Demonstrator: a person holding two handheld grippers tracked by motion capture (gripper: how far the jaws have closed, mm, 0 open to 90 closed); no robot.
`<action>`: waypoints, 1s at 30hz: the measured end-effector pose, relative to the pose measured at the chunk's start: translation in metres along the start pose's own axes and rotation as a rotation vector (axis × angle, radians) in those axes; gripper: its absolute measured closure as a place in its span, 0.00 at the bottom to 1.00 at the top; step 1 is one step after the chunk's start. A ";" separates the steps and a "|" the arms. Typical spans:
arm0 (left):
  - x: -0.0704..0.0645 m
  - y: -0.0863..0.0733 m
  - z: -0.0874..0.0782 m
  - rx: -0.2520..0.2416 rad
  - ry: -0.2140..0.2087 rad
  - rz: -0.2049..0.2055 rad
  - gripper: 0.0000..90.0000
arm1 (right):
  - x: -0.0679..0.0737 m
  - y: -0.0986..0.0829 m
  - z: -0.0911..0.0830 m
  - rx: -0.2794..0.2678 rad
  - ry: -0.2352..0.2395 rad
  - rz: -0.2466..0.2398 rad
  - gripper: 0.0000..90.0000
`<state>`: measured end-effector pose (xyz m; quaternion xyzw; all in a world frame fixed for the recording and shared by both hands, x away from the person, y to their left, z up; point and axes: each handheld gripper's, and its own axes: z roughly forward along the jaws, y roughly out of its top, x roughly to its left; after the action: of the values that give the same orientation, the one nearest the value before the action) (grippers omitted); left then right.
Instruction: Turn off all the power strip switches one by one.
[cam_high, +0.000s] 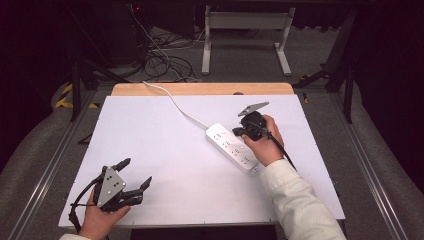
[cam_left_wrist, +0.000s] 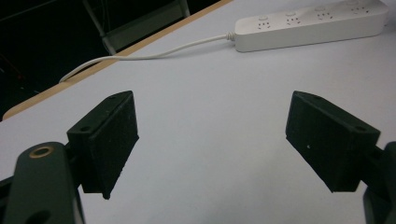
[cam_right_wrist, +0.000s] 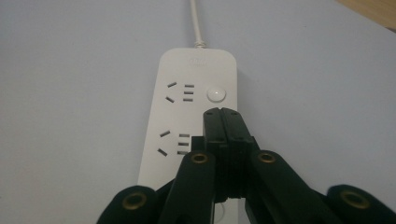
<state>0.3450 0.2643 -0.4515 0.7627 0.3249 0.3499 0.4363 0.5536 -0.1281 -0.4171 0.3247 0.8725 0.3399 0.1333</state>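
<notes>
A: Which gripper's closer? The left gripper (cam_high: 134, 176) sits at the near corner, jaws spread wide, holding nothing.

B: The right gripper (cam_right_wrist: 221, 113), pinched shut and empty, hovers over the power strip (cam_right_wrist: 191, 98) mid-table, its round button (cam_right_wrist: 215, 94) just ahead along the strip.

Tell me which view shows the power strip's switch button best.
Right gripper view: the round button sits close and sharp on the strip, just ahead of the shut right gripper. The high view shows the strip small, its buttons mere dots. The left gripper view catches it far off, at a shallow angle.
</notes>
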 end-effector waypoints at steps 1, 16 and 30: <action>0.000 0.000 0.000 -0.001 0.001 0.001 0.20 | 0.000 0.000 0.002 0.001 0.006 0.000 1.00; 0.000 0.000 0.000 0.002 0.002 0.012 0.20 | -0.007 -0.004 0.023 0.039 0.022 0.023 1.00; 0.000 0.000 0.001 0.004 0.002 0.013 0.20 | -0.002 -0.005 0.030 0.068 0.010 -0.007 1.00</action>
<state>0.3456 0.2640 -0.4517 0.7652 0.3211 0.3529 0.4322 0.5664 -0.1172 -0.4423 0.3241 0.8854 0.3111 0.1191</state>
